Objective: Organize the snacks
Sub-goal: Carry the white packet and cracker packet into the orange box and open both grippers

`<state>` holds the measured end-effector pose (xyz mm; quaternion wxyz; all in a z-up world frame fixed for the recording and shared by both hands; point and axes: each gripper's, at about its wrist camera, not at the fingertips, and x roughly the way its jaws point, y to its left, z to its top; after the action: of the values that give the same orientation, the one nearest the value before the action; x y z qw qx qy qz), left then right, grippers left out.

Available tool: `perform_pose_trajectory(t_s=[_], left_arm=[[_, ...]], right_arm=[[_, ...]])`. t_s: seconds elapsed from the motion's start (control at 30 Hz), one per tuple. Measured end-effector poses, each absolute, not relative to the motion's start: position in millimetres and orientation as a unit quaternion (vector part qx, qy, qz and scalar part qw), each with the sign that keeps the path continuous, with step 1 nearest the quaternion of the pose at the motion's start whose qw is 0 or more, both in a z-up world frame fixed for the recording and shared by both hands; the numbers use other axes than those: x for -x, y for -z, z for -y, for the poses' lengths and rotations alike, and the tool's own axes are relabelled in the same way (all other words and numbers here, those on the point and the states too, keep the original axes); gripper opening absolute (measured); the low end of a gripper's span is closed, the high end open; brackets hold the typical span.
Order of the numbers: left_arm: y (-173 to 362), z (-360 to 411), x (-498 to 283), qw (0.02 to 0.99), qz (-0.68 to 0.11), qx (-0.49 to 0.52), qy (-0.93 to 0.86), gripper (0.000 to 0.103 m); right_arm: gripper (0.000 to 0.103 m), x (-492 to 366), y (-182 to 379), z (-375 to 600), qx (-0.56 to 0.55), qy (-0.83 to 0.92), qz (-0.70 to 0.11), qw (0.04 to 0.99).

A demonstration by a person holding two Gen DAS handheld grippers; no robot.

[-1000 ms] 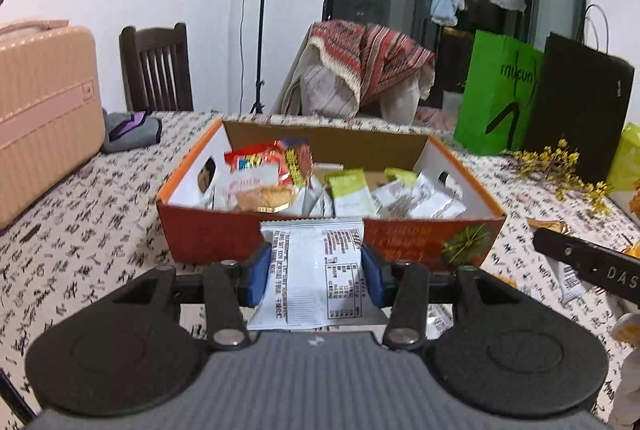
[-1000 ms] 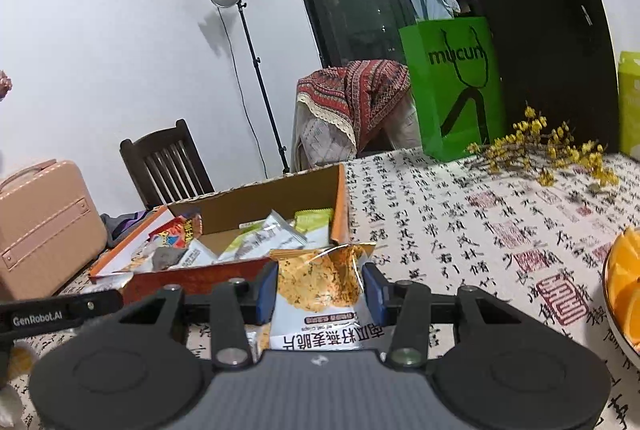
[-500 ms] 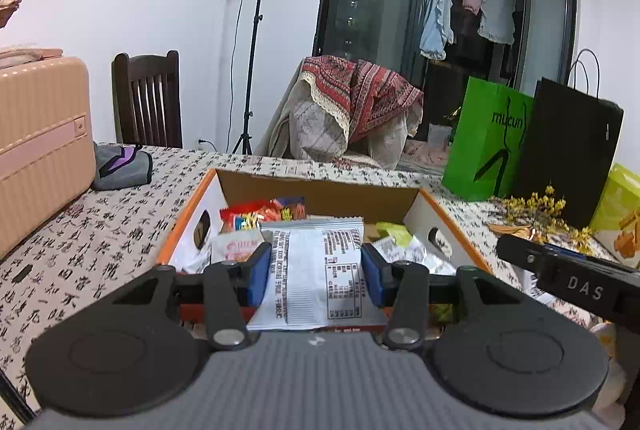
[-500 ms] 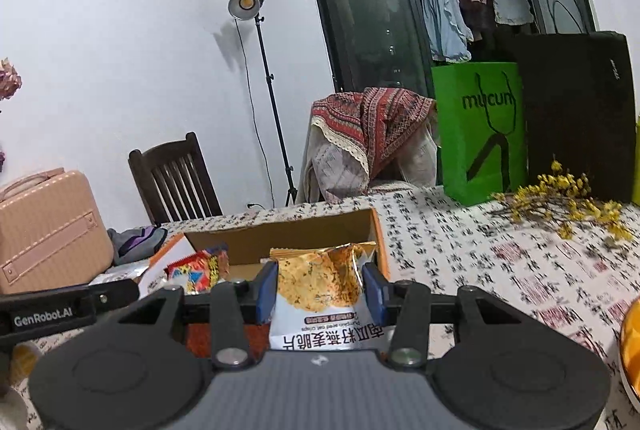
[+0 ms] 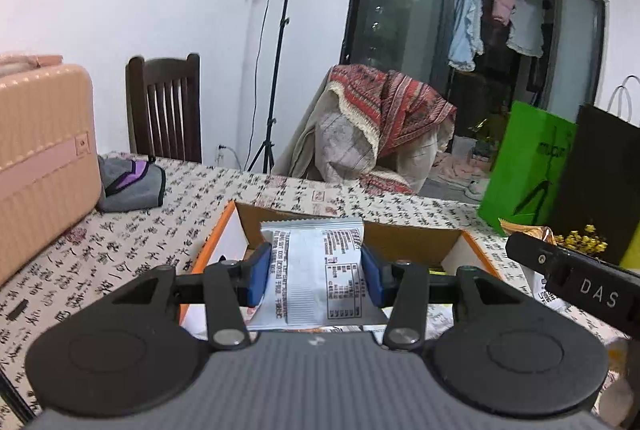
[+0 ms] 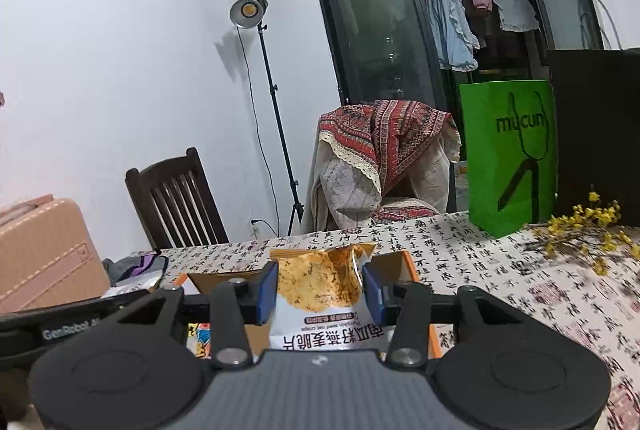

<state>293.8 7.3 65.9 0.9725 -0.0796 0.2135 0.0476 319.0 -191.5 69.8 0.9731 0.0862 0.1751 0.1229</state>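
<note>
Looking along the left gripper (image 5: 316, 276), its blue pads are partly closed and pinch a flat white foil snack packet with black printed text (image 5: 316, 270) by its two side edges, holding it in the air just over the near end of the open orange-edged cardboard box (image 5: 412, 240) that sits on the tablecloth printed with black calligraphy (image 5: 132, 230); a pink hard-shell suitcase (image 5: 40, 157) stands well to the left. From the right wrist, the right gripper (image 6: 320, 288) is likewise partly closed, gripping a white snack bag pictured with golden oat crisps (image 6: 320, 286) at its sides, also raised above the same box (image 6: 408, 270), with a green paper shopping bag (image 6: 508, 157) standing farther off on the table. The step in hand looks like carrying both packets to the box. Next, each needs lowering over a free spot inside before the pads part, so neither catches the cardboard wall.
</note>
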Motion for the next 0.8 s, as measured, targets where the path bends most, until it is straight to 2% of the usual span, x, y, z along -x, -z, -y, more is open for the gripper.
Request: perform_pose_trajectory(t_s=[0.37,0.67,0.8], left_arm=[[-17,-16,-332,0.968,-0.232,0.071,-0.063,0.048],[-13,-6,-326,0.979,-0.174,0.013,-0.108,0.048],[-7,0,-330,0.978,-0.178,-0.01,-0.11,0.049]], right_arm=[[0.044,-362,-16,198,-0.094,-0.121,-0.206,0.966],[0.044,-365,-7,201,-0.096,-0.124,-0.207,0.966],[0.044,-363,-8,195,-0.083,-0.126,-0.202,0.968]])
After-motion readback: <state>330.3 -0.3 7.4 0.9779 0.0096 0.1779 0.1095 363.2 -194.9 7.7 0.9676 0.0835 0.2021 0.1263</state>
